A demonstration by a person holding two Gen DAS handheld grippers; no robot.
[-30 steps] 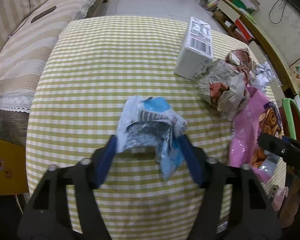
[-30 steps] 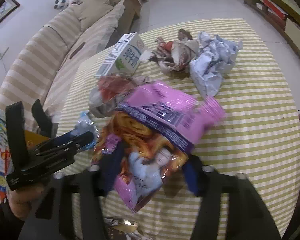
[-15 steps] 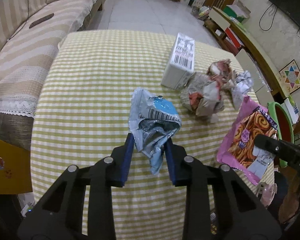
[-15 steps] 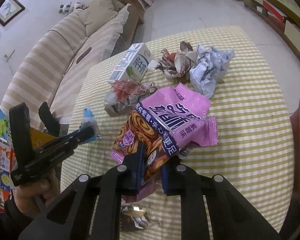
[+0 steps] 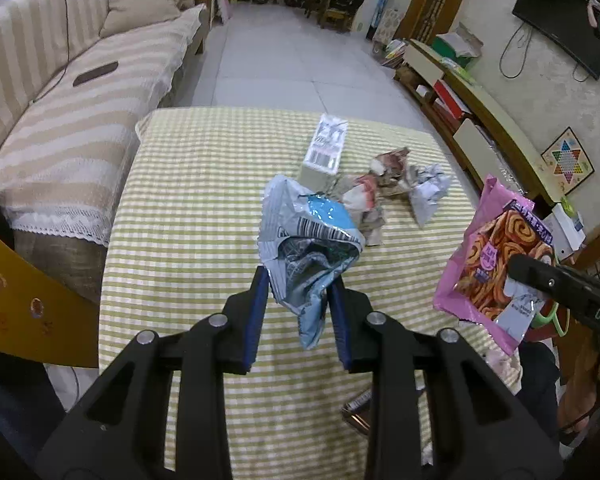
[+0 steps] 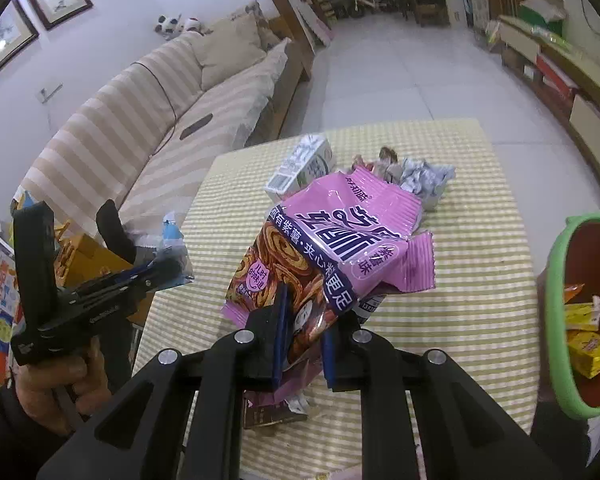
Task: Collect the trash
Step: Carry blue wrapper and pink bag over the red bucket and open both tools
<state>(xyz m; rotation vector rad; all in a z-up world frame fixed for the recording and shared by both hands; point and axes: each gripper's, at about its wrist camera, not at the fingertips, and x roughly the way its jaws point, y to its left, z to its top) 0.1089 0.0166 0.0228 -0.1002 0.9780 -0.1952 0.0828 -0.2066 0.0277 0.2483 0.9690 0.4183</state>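
**Both wrappers gripped and lifted off the table**

We now have the left gripper [image 5: 298, 276] clamped on the blue-silver wrapper [image 5: 308, 240] and the right gripper [image 6: 303, 312] clamped on the pink snack bag [image 6: 340, 240]. A sec ago both pieces lay on the table [image 5: 188, 216] w/ jaws apart around them; now they hang above the cloth. The bin [image 6: 556, 280] waits at the right edge. Carton [image 5: 326, 148] & crumpled papers [image 5: 384, 184] remain near the far edge, so collecting is not finished
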